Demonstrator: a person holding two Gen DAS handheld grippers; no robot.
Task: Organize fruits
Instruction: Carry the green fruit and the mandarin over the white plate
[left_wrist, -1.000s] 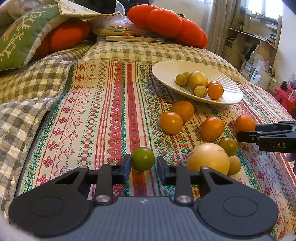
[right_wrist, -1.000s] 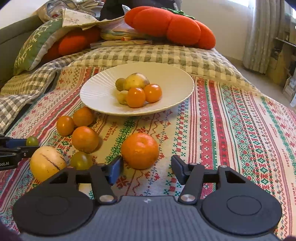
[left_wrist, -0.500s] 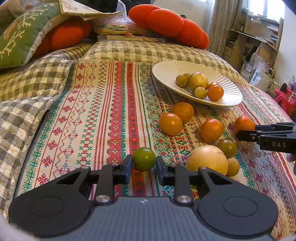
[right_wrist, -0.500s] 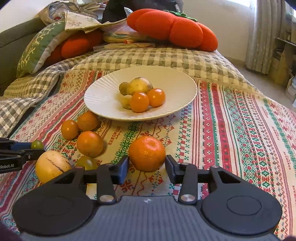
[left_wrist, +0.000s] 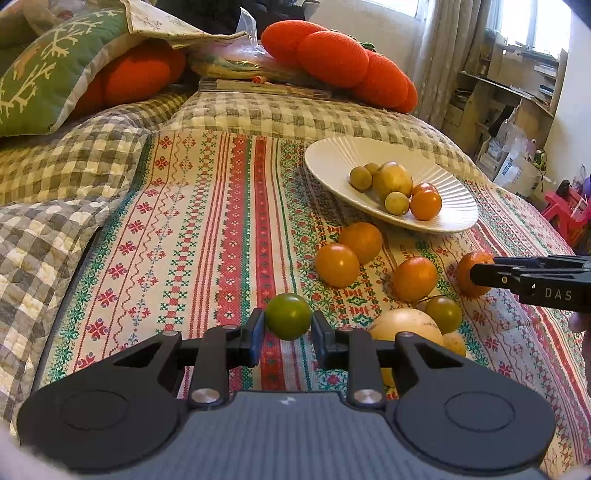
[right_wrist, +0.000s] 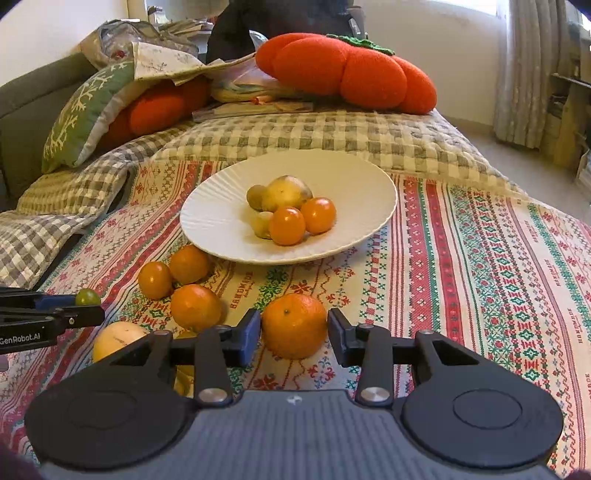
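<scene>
**Both grips on fruit, short of the plate**

My left gripper (left_wrist: 288, 330) is clamped on a green tomato (left_wrist: 288, 315), in front of the plate (left_wrist: 332, 162) and well left of it. My right gripper (right_wrist: 294, 338) is closing round the orange (right_wrist: 294, 325) (pads touching its sides), just before the plate. Loose fruit lies between them.

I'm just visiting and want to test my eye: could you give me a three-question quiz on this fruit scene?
1. True or false: the left gripper is shut on a green fruit.
2. Which fruit sits between the right gripper's closing jaws? A) a lemon B) a large orange C) a potato
3. Fill in: the sorted fruit lies on a white ____.

Key:
1. True.
2. B, the large orange.
3. Plate, on the striped cloth.
</scene>
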